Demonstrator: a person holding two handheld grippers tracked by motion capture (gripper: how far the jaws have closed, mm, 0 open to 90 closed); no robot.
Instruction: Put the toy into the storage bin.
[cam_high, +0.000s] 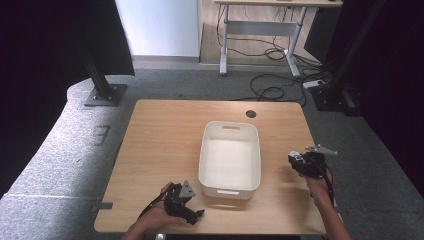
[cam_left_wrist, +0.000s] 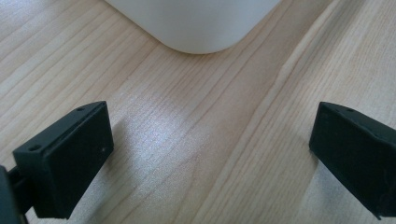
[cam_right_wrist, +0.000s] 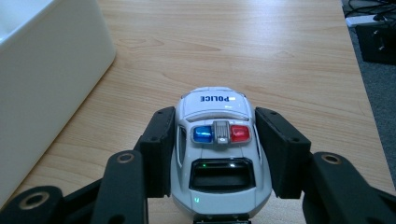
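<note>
A: Start with the high view. What is on the table (cam_high: 165, 130)?

B: A white bin (cam_high: 230, 158) stands near the middle, a little toward the right edge, and its inside looks bare. The left gripper (cam_high: 196, 214) rests by the near edge, just off the bin's near left corner. The right gripper (cam_high: 295, 159) hangs by the right edge, beside the bin's right wall, with something small and pale at its tip.

A: And the left gripper view?

B: Its jaws stand wide apart with nothing between them, just bare wood. The rounded corner of the white bin (cam_left_wrist: 196, 23) sits a little ahead of them.

A: The right gripper view?

B: There the jaws are clamped on the sides of a toy police car (cam_right_wrist: 217, 149), white, with a blue and a red light on the roof and "POLICE" on the hood. The pads press on both doors. The car seems lifted clear of the table, though I cannot be sure of that. The bin wall (cam_right_wrist: 46, 74) is close at the left.

A: So how far along is the work?

B: I judge the pick done: the car is gripped. What is left is carrying it over the rim, lowering it into the bin and letting go.
</note>
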